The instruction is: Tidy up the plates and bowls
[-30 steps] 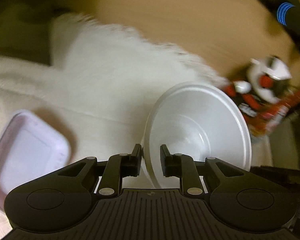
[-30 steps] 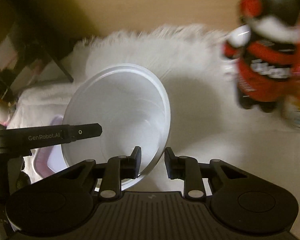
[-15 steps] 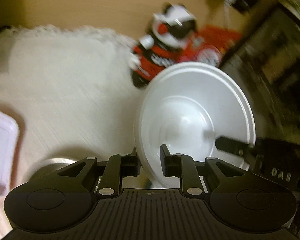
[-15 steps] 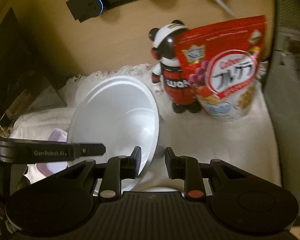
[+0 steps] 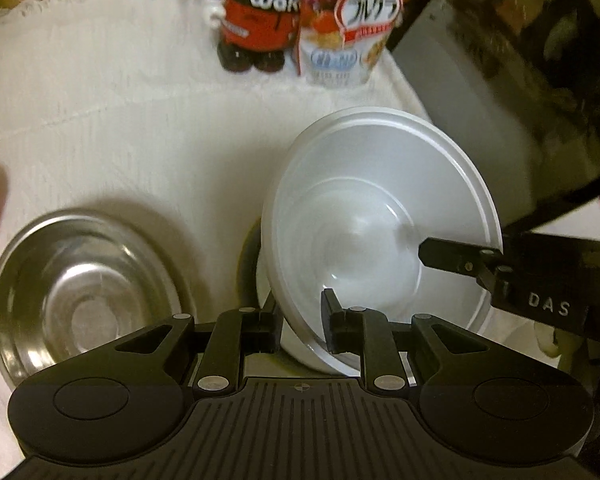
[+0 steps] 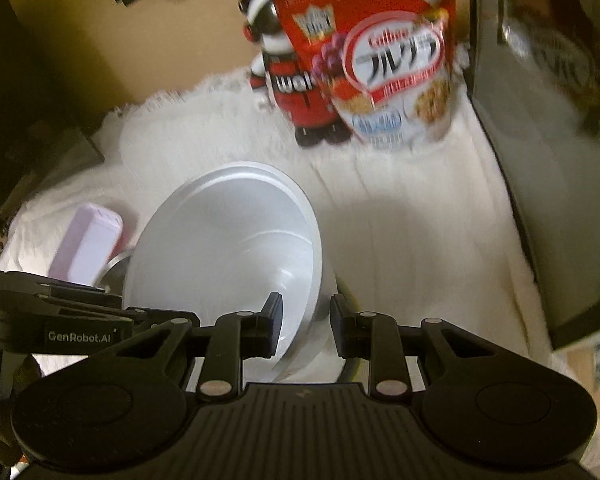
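Clamping both claws [image 5: 302,320] [image 6: 306,326] on the empty white bowl's [image 5: 380,216] rim, beside an empty steel bowl [image 5: 84,292].

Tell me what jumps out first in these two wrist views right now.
The big white bowl dominates both views, tilted above the white cloth, its rim pinched on opposite sides by the left gripper and the right gripper. Next comes the red cereal bag at the back beside a red-and-black toy figure, then the shiny metal bowl left of the white one.

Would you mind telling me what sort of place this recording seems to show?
Probably a home kitchen counter: a cereal bag stands on a white cloth beside a steel bowl, with a dark appliance alongside.
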Available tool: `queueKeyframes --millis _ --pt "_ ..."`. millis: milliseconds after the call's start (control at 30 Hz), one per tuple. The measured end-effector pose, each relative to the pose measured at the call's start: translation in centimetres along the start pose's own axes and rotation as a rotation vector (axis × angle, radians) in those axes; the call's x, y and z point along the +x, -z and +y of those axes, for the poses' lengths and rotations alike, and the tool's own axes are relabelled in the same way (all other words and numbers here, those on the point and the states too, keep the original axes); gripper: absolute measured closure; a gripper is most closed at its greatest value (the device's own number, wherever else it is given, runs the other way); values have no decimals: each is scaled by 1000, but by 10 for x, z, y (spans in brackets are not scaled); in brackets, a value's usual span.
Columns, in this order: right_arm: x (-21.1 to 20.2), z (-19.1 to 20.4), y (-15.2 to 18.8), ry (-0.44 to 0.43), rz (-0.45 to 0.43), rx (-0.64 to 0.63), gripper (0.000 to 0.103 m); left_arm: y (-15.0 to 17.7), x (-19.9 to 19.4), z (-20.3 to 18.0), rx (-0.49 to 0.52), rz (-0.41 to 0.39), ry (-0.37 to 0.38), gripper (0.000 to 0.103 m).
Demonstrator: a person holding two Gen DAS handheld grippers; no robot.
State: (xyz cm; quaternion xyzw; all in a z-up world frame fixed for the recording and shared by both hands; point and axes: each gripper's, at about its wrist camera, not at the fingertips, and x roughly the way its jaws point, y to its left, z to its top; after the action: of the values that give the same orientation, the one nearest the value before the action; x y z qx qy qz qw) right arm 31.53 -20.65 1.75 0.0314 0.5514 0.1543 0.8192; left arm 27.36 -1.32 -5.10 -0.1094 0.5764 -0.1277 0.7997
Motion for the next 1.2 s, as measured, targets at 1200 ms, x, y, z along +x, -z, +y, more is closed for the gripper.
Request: queueKeyframes --millis 1200 --pt "9 -10 31 194 -46 26 74 11 -20 19 -8 -91 77 82"
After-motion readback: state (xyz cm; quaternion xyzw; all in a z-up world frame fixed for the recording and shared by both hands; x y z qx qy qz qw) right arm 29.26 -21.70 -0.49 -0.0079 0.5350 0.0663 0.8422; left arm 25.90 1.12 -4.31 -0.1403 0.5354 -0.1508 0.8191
